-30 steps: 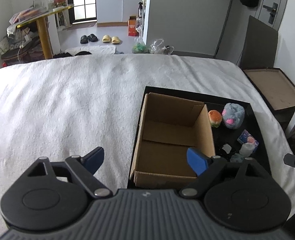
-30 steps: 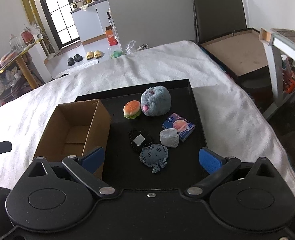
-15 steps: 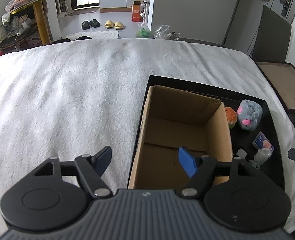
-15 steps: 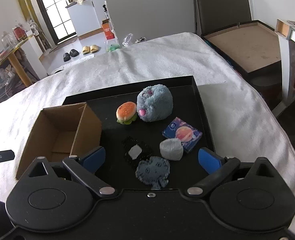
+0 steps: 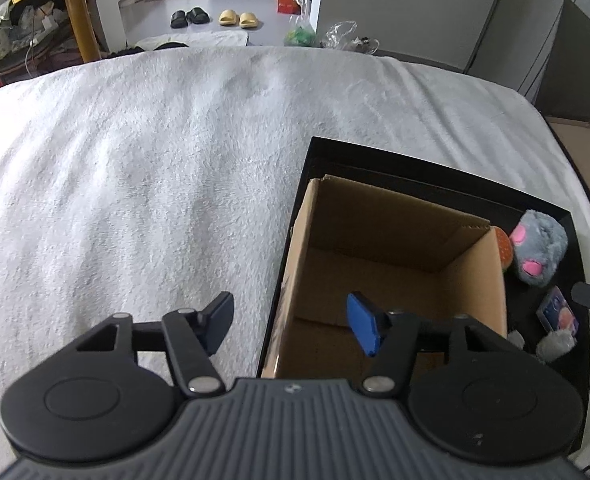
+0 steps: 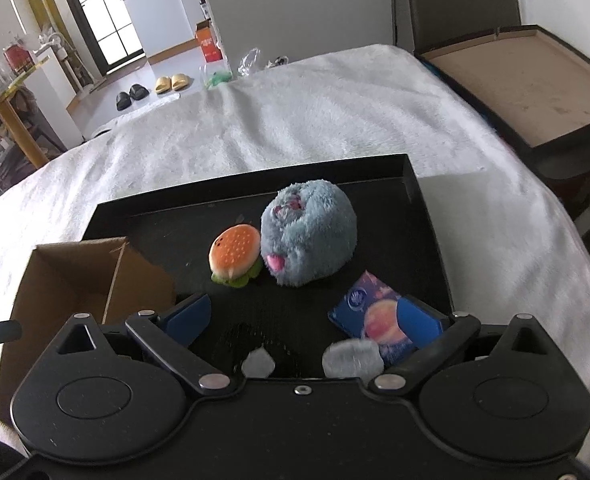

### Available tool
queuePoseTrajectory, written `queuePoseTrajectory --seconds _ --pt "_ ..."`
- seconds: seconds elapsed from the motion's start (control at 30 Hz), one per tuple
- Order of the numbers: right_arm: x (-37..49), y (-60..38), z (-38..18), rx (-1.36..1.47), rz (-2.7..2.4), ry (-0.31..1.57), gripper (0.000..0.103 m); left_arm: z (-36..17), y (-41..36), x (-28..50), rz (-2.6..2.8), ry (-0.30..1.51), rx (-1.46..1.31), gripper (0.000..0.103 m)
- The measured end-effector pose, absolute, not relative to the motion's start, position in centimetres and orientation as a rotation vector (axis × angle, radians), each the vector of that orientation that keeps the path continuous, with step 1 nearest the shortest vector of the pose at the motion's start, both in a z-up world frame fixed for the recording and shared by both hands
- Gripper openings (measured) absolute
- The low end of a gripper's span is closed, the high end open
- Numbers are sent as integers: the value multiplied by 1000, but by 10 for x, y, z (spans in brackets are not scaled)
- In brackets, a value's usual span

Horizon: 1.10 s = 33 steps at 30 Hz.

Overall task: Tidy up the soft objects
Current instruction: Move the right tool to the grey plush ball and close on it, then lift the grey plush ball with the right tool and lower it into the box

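lying just ahead of the released right hand-held gripper [image 6: 301, 316], burger plush [image 6: 234, 255].

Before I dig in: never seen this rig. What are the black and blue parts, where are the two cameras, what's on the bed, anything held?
No robot here: a person carries a handheld two-finger gripper in each hand. Each gripper has a fisheye camera looking forward along its fingers, so the black body and blue pads at the bottom of each picture are the tool itself.

In the left wrist view, the left gripper is open, holds nothing and hovers at the near edge of the cardboard box, which looks empty.

In the right wrist view, the right gripper is open and holds nothing.

On a white blanket sits a black tray. It carries the box, a burger plush touching a blue furry plush, a blue tissue pack, a small white soft lump, and a dark item with a white tag, partly hidden.
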State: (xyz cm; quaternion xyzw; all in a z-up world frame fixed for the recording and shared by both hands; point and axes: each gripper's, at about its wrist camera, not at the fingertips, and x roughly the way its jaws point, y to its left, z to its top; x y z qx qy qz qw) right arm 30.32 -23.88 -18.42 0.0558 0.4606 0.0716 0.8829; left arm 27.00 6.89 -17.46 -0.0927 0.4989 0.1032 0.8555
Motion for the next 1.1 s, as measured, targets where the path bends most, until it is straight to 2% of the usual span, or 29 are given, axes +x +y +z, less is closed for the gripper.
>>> queuePoseTrajectory --seconds 0.23,0.5,0.6,0.9,1.0,1.03,1.07,1.1 --pt "337 -235 -206 119 161 996 100 -193 72 293 262 1093 -207 49" --pt "366 -229 -226 121 170 1020 100 -206 79 309 304 1125 -245 22" --pt "374 -226 -231 109 168 1021 100 -208 80 312 302 1132 -263 16" --pt "387 -216 -242 82 159 1030 99 -209 76 316 291 1161 -260 14" --pt "387 -216 -245 76 140 1040 84 -210 74 313 284 1181 -246 16" --pt "387 -218 -245 82 131 1046 74 -210 74 311 282 1183 -246 16" --pt "386 -220 -245 85 120 1047 68 -210 74 309 281 1188 -251 17" --pt "385 -223 -245 94 119 1046 66 -210 75 307 282 1193 -255 17"
